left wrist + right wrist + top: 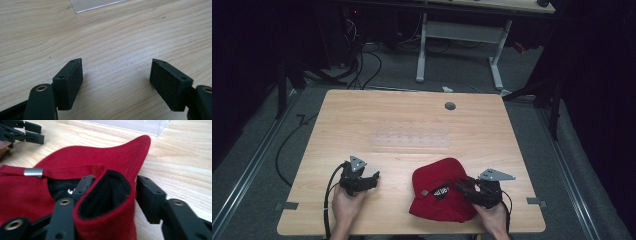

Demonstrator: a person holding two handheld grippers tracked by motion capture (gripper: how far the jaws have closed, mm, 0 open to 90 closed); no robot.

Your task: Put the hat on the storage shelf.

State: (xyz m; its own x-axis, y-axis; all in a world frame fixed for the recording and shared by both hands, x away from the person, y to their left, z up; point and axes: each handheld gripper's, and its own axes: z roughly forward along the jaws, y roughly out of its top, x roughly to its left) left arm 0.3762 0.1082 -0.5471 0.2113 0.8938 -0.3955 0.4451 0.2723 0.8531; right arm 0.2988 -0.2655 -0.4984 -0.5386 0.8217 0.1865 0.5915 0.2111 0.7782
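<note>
red cap, one claw set to bite

at eight o'clock on the table [362,115]: left gripper [371,179], released, jaws wide over bare wood, gripping nothing. at twelve o'clock from it: a clear plastic tray [412,137], just ahead.

at five o'clock on the table: red cap [437,175], lying flat, metal buckle [33,172] showing at the back strap. right gripper [111,195] at the cap's three o'clock edge, jaws straddling a raised fold of red band, not yet clenched.

likely risk: thin fold slipping out on closing, or cap dragging across smooth wood with nothing pinning it down.
</note>
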